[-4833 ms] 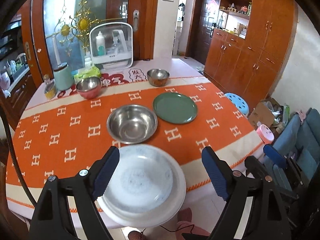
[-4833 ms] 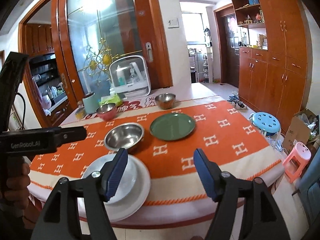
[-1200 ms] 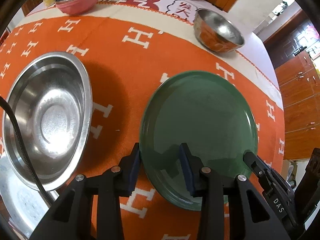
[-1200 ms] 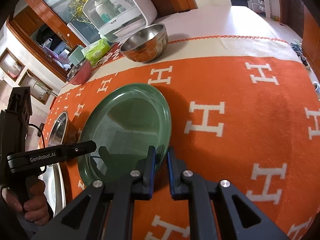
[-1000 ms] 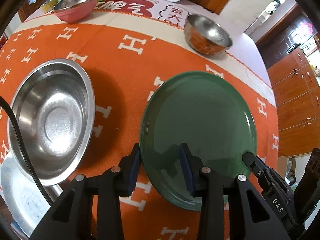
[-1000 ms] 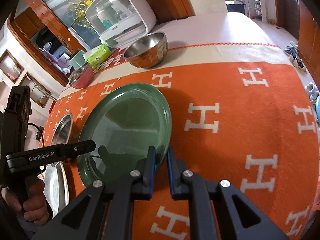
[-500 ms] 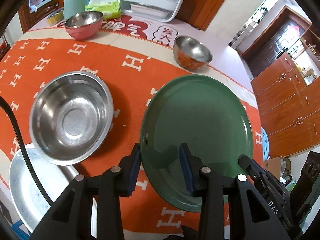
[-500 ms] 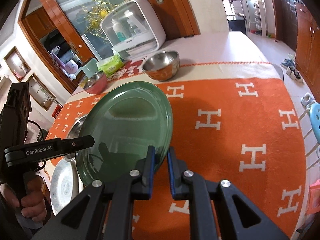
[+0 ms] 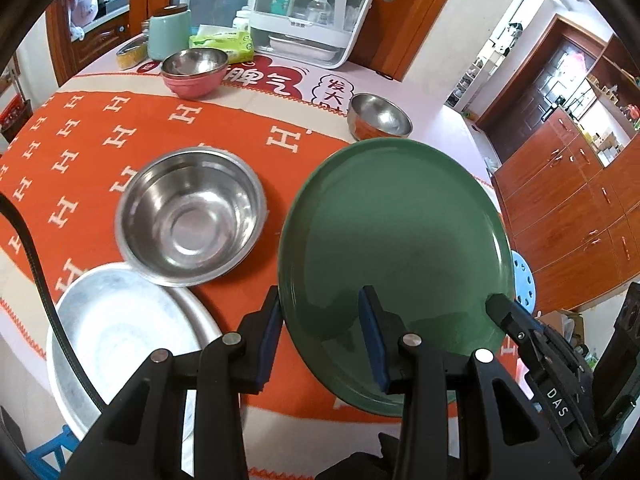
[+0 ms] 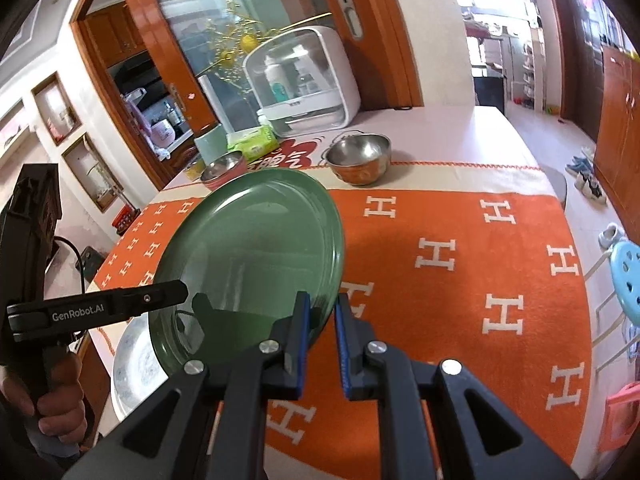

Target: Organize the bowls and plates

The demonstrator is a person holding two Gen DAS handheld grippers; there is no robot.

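Green plate held clear of the table by both grippers.

The table (image 9: 100,128) is covered by an orange cloth (image 10: 460,264). A white plate (image 9: 120,344) lies at its near edge, with a large steel bowl (image 9: 188,216) just beside it. The green plate (image 9: 396,248) is tilted above the cloth. Its near rim is clamped by the left gripper (image 9: 320,340), one pad under and one on its face. Its right edge is pinched by the right gripper (image 10: 322,324), jaws nearly closed. A small steel bowl (image 9: 378,120) and a pink bowl (image 9: 194,70) stand at the far side.
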